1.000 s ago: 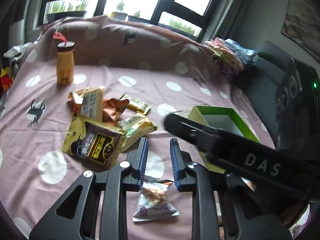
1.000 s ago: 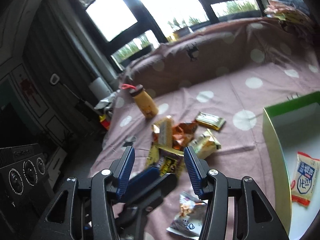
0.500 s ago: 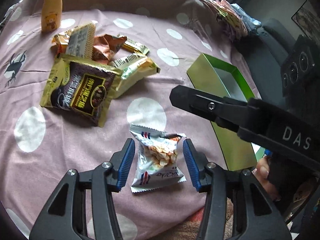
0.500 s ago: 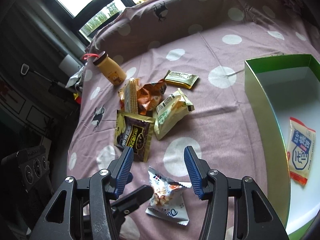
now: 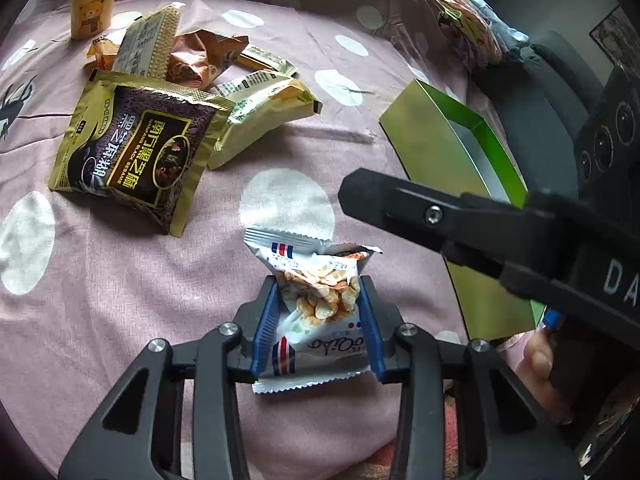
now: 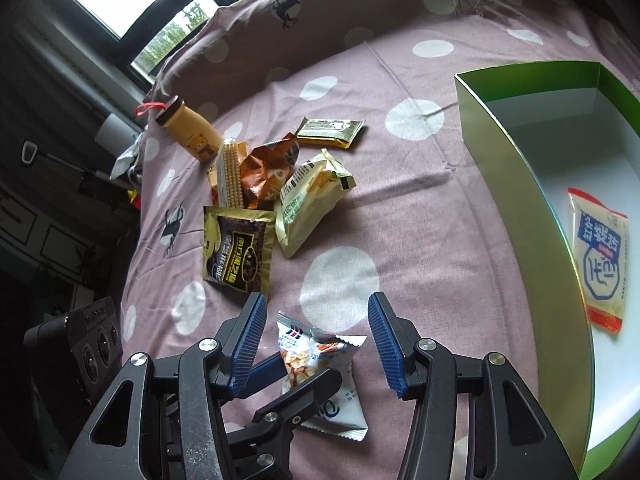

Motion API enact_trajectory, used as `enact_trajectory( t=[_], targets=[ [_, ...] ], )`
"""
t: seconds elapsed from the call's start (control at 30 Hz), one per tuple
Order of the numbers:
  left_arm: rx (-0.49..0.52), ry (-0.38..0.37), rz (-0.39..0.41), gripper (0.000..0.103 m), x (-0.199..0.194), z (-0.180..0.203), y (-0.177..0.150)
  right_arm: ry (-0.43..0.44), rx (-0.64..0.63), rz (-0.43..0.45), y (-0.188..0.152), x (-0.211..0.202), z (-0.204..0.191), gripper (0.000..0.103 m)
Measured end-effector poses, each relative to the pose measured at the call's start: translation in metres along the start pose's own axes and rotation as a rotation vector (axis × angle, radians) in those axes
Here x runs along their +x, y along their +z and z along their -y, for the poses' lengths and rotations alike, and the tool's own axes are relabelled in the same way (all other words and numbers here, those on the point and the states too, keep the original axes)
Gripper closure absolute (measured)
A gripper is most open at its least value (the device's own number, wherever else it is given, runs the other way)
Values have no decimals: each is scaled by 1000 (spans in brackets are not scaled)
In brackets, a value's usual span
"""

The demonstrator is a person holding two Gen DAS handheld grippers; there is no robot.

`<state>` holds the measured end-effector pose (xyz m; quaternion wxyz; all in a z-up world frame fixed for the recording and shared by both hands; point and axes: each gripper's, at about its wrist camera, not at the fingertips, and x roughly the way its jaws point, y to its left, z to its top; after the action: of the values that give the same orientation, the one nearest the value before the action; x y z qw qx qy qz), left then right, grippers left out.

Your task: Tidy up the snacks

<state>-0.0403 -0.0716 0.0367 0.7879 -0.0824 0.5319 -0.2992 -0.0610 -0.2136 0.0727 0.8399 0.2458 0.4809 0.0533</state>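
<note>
Left wrist view: my left gripper (image 5: 319, 322) has come down over the small crinkly white packet of puffed snacks (image 5: 316, 304); its jaws have just been closing, and the blue ribbed pads (image 5: 267, 322) now grasp the packet's sides where it lies on the pink dotted cloth (image 5: 120, 280). Pickup looks begun. My right gripper (image 6: 316, 346) hangs released above it. Farther off sit glossy foil packets (image 5: 136, 148); beside them the green open cardboard box (image 6: 520, 168) holds one flat white-and-orange packet (image 6: 600, 256).

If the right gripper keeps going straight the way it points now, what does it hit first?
Most likely the white polka-dot tablecloth just beyond the small white snack packet. The right gripper stands open, the packet slightly lower between its fingers; depth is unclear.
</note>
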Motion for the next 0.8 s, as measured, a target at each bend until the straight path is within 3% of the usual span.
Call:
enact_trajectory(
  t=[0.07, 0.2, 0.37, 0.6, 0.73, 0.8],
  targets=[
    [-39, 21, 37, 66, -2, -4, 2, 3, 6, -8, 0, 3, 2, 49],
    [-130, 155, 150, 66, -9, -18, 9, 14, 13, -5, 1, 4, 4, 49],
    [-226, 101, 170, 66, -17, -38, 11, 13, 19, -12, 3, 8, 5, 49],
    [-215, 90, 118, 64, -27, -41, 12, 75, 2, -48, 1, 17, -2, 49],
    [-149, 131, 121, 53, -35, -39, 11, 120, 24, -73, 0, 24, 0, 49],
    [-131, 112, 93, 45, -34, -40, 10, 124, 30, -88, 0, 27, 0, 49]
  ],
)
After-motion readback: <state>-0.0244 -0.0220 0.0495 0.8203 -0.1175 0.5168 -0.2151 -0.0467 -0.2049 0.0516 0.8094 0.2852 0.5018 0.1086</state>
